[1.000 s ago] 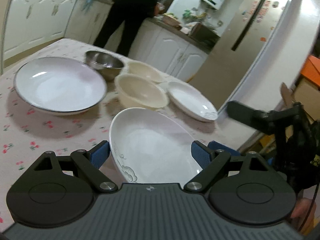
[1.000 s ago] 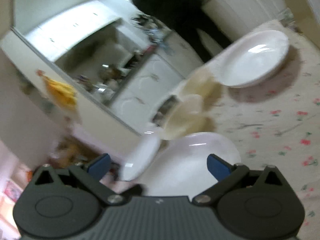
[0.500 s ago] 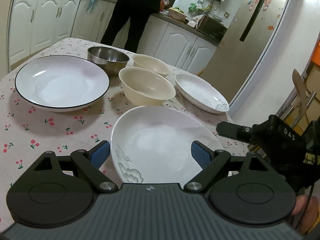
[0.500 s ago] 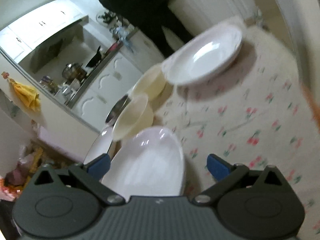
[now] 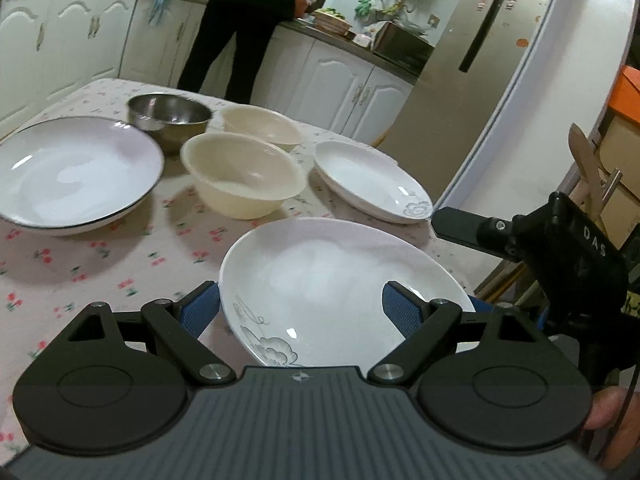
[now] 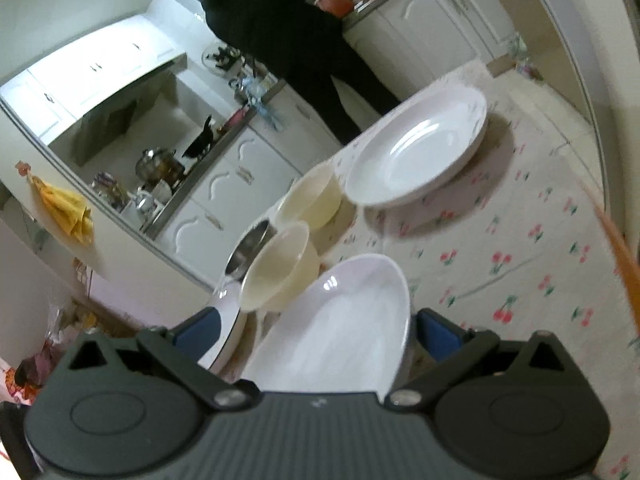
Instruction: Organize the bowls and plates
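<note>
A white plate with a grey flower print (image 5: pixel 332 280) lies on the cherry-print tablecloth right in front of my open left gripper (image 5: pixel 300 312), its near part between the fingers. Behind it stand a cream bowl (image 5: pixel 240 178), a second cream bowl (image 5: pixel 260 126), a steel bowl (image 5: pixel 168 120), a large dark-rimmed plate (image 5: pixel 68 172) at left and a smaller white plate (image 5: pixel 368 180) at right. My right gripper (image 6: pixel 316 332) is open over the near plate (image 6: pixel 340 320); its black body (image 5: pixel 560 248) shows at the right of the left wrist view.
A person in black (image 5: pixel 248 28) stands at the kitchen counter behind the table. White cabinets (image 5: pixel 80 40) and a fridge (image 5: pixel 480 60) line the back. The table edge (image 5: pixel 448 236) runs close on the right. A wooden chair back (image 5: pixel 588 168) stands beyond it.
Both grippers have shifted; the right wrist view swung from the counter down over the table. The plates and bowls have not moved. Both grippers stayed open.
</note>
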The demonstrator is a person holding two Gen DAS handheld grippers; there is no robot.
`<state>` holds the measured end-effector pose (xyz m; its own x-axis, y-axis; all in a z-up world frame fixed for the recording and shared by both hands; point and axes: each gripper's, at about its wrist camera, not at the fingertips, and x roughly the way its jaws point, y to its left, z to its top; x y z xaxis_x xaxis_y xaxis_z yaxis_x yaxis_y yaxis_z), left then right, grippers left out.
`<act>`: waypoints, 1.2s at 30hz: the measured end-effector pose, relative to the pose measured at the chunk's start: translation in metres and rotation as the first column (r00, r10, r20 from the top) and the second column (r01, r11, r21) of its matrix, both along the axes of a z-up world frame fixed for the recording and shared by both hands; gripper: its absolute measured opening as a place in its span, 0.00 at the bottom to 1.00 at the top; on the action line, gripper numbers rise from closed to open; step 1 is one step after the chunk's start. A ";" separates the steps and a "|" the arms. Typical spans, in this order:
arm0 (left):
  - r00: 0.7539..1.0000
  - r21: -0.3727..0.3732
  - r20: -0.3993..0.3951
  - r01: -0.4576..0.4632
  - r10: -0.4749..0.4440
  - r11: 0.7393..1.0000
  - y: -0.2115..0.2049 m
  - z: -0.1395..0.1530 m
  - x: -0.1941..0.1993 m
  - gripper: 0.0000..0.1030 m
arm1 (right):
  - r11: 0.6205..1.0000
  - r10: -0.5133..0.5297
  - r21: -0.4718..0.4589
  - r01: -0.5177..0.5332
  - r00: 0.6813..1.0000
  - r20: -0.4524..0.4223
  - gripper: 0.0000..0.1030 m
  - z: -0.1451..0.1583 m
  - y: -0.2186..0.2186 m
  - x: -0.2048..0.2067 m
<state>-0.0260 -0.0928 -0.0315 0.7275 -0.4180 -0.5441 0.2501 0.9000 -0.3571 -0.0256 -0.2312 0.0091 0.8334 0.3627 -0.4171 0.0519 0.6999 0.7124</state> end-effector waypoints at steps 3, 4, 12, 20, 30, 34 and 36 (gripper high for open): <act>1.000 -0.001 0.000 0.016 -0.016 1.000 -0.010 -0.001 0.006 1.00 | 1.000 -0.025 -0.006 0.025 1.000 0.004 1.00 -0.003 -0.006 0.002; 1.000 -0.002 -0.002 0.023 -0.023 1.000 -0.014 -0.002 0.008 1.00 | 0.999 -0.033 -0.011 0.033 0.999 0.003 1.00 -0.005 -0.008 0.002; 0.998 0.006 0.028 0.050 -0.051 0.999 -0.027 -0.005 0.014 1.00 | 0.998 -0.062 -0.029 0.061 0.998 -0.031 1.00 -0.016 -0.024 -0.004; 0.998 -0.008 0.056 0.037 -0.036 0.999 -0.007 0.002 0.007 1.00 | 0.981 -0.123 -0.149 0.124 0.992 0.014 0.99 0.008 -0.034 -0.016; 0.967 0.095 0.256 -0.002 -0.022 0.995 0.014 0.005 -0.035 1.00 | 0.912 -0.245 -0.295 0.285 0.955 0.165 0.99 0.026 -0.043 -0.063; 0.970 0.106 0.241 -0.002 -0.024 0.994 0.017 -0.006 -0.036 1.00 | 0.764 -0.323 -0.536 0.359 0.932 0.162 0.99 0.013 -0.025 -0.087; 0.976 0.082 0.216 -0.008 -0.010 0.997 0.021 -0.009 -0.036 1.00 | 0.730 -0.357 -0.578 0.365 0.924 0.134 0.99 0.001 -0.025 -0.098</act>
<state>-0.0618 -0.0720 -0.0409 0.8312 -0.3798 -0.4061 0.3145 0.9234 -0.2198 -0.1236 -0.2565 0.0100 0.8576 -0.2761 -0.4340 0.3813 0.9075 0.1763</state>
